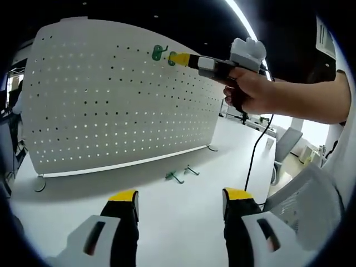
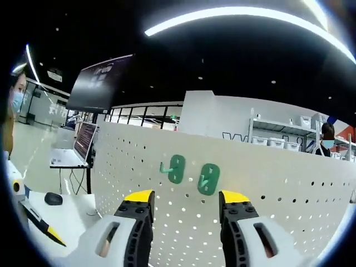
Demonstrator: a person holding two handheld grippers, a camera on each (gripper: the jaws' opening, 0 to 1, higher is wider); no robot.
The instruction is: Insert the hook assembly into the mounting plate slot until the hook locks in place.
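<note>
In the left gripper view the left gripper (image 1: 181, 206) is seen nearest, held low over the white table (image 1: 189, 222) with its jaws wide apart and nothing between them. A little farther on the table, two loose green hooks (image 1: 182, 174) lie just in front of the pegboard's lower edge. Beyond them the white pegboard (image 1: 111, 105) stands upright, and near its top edge the right gripper (image 1: 179, 58), held in a hand (image 1: 250, 89), is brought up to a green hook (image 1: 160, 53) already seated on the board. In the right gripper view the right gripper's jaws are seen parted and empty, and two green hooks (image 2: 192, 173) are seen hanging side by side on the board just beyond the jaw tips. Whether these are fully locked cannot be told. If a hook were pressed off-axis, it could be knocked loose, or the freestanding board could be pushed back, since it is not braced by the idle left gripper.
</note>
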